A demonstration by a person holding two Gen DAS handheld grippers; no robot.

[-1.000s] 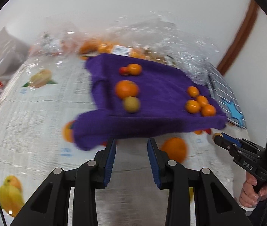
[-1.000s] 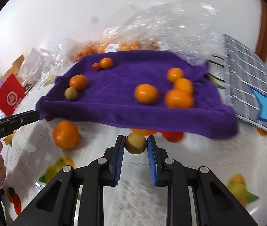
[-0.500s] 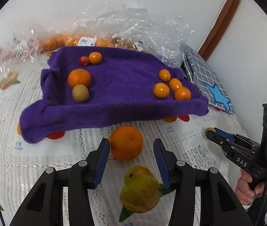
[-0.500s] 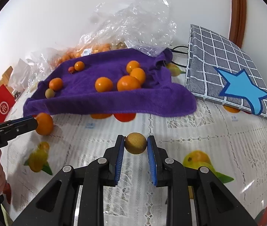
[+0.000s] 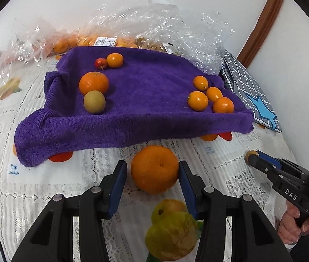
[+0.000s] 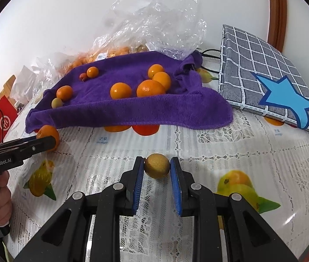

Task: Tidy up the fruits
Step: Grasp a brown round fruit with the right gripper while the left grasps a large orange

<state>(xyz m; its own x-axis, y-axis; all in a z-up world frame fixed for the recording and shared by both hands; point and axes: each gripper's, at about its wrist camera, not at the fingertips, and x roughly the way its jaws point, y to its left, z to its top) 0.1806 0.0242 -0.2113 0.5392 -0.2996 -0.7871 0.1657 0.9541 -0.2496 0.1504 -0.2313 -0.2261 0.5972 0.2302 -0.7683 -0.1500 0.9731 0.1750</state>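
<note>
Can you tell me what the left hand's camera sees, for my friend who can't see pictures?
The left gripper has a big orange sitting between its open blue fingers. Behind it, a purple towel holds smaller fruits.

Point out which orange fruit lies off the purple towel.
The big orange on the lace tablecloth, between the left gripper's fingers. The other oranges sit on the purple towel.
</note>
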